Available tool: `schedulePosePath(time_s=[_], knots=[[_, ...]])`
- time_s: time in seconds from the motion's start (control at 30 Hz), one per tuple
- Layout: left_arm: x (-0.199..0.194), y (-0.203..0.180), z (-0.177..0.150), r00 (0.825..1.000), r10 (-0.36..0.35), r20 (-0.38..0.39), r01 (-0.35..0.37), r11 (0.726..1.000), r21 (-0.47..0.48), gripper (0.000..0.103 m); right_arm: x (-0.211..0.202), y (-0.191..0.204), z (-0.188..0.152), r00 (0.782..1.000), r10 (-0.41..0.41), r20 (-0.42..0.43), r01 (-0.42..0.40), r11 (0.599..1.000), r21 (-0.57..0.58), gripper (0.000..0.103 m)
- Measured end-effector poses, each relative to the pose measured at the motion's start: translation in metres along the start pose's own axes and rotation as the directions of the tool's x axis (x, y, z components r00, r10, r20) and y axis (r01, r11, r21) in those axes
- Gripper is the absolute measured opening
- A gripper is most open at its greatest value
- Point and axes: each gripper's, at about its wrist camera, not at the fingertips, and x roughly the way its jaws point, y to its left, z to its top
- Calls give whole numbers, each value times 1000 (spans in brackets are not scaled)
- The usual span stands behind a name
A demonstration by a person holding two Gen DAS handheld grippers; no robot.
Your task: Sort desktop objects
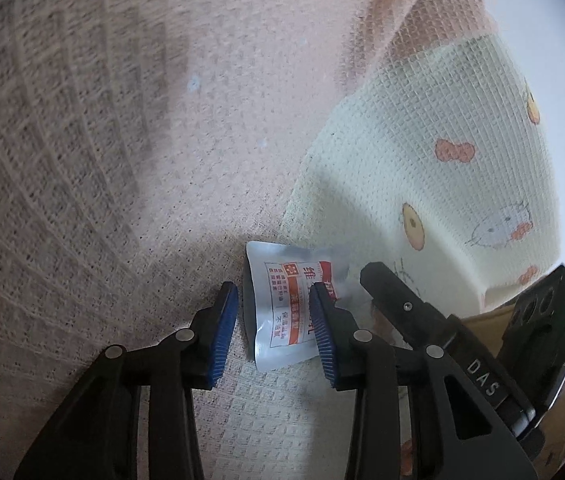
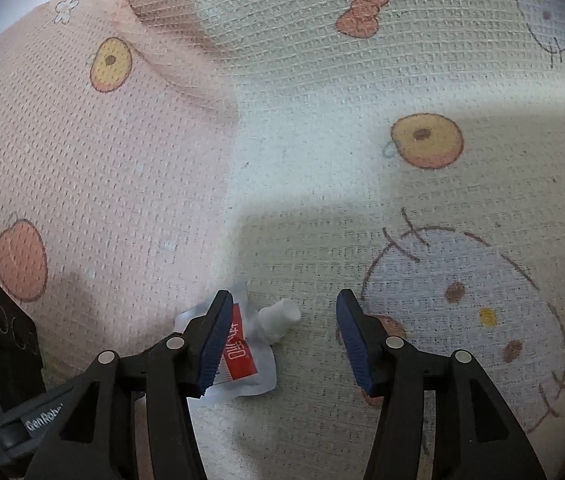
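A small white spouted pouch (image 1: 282,312) with an orange-red label lies on the patterned waffle cloth (image 1: 122,200). My left gripper (image 1: 273,300) stands open around it; the left pad is clear of the pouch and the right pad overlaps its edge. In the right wrist view the same pouch (image 2: 248,360) shows its white cap (image 2: 282,316) pointing up-right. My right gripper (image 2: 284,308) is open over it, the cap between the fingers and the pouch body partly hidden behind the left finger. The right gripper's black finger (image 1: 398,300) reaches in from the right in the left wrist view.
The cloth (image 2: 322,140) is pink on the left and cream on the right, printed with cartoon cats, bows and apples. A tan cardboard edge (image 1: 486,320) sits behind the right gripper. The left gripper's black body (image 2: 2,344) fills the lower left of the right wrist view.
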Motion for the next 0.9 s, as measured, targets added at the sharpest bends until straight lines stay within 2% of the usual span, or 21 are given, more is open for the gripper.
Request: schedulePosePath(time_s=[0.2, 0.3, 0.37, 0.57, 0.63, 0.73, 0.8, 0.9], knots=[[0, -7, -2, 1000, -3, 0, 3, 1000, 29, 40, 4, 1, 1, 999, 32, -24, -32, 999, 8, 50], [-2, -5, -2, 1000, -13, 3, 13, 1000, 24, 38, -1, 6, 1, 999, 23, 23, -22, 999, -34, 50], [-2, -2, -1, 1000, -23, 0, 23, 1000, 13, 35, -1, 8, 2, 999, 34, 23, -33, 998, -48, 50], [-8, 4, -6, 999, -44, -3, 44, 999, -16, 33, 4, 14, 1, 995, 85, -58, -87, 996, -31, 51], [-10, 2, -8, 999, -51, -3, 51, 999, -9, 32, 5, 15, 0, 988, 132, -85, -133, 991, -5, 51], [-13, 0, -10, 1000, -9, 5, 9, 1000, 6, 32, 9, 21, -4, 981, 160, -114, -162, 987, -10, 50], [-14, 2, -10, 1000, 19, 14, -19, 1000, -1, 32, 7, 23, -7, 984, 135, -112, -140, 990, -34, 50], [-13, 8, -6, 1000, -12, 12, 13, 999, -44, 32, 3, 20, -3, 998, 35, -55, -38, 997, -63, 50]])
